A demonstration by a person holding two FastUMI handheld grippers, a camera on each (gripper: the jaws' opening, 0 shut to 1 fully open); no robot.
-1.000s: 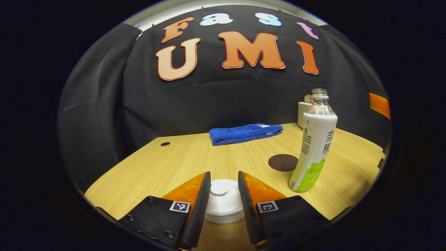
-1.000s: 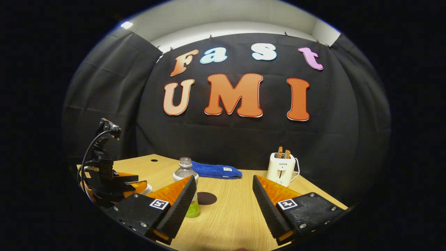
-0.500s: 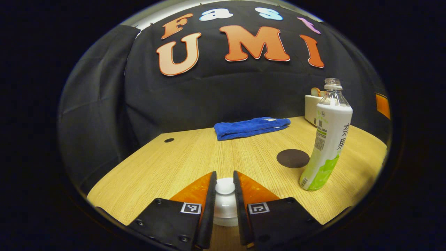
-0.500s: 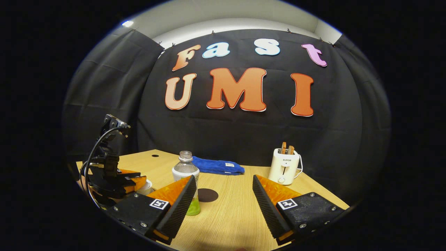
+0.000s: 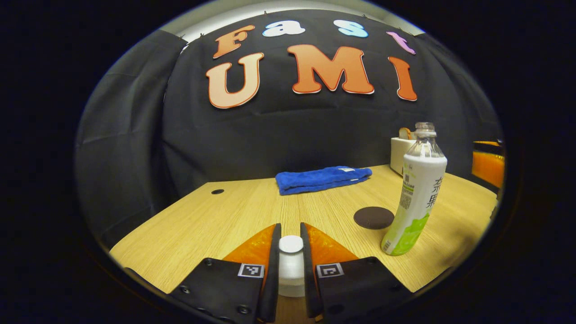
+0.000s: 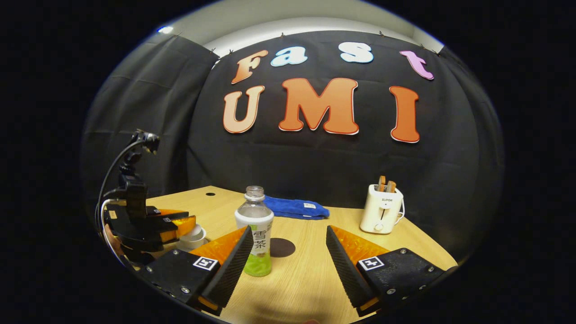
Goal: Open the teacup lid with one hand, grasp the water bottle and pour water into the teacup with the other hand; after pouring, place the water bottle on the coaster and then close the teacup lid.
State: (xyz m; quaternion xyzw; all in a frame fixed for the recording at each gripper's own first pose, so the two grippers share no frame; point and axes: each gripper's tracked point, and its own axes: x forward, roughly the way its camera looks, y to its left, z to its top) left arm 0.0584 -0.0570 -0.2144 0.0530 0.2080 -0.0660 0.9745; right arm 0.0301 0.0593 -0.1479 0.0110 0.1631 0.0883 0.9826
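Note:
My left gripper (image 5: 291, 247) is shut on the round knob of the white teacup lid (image 5: 291, 275), which shows between its two fingers. From the right gripper view, the left gripper (image 6: 177, 226) sits over the white teacup (image 6: 196, 237); whether the lid has left the cup I cannot tell. The uncapped water bottle (image 5: 416, 193), white with a green base, stands upright beside the dark round coaster (image 5: 373, 217). My right gripper (image 6: 289, 234) is open and holds nothing. The bottle (image 6: 255, 234) stands just beyond its left finger (image 6: 234, 261), with the coaster (image 6: 282, 247) behind it.
A folded blue towel (image 5: 323, 178) lies at the back of the wooden table (image 5: 216, 220). A white toaster (image 6: 382, 209) with two slices stands at the back right. A cable hole (image 5: 217, 191) sits near the far left corner.
The left fingers have closed from wide apart onto the lid's knob. The right gripper has shifted so the bottle sits nearer its open fingers.

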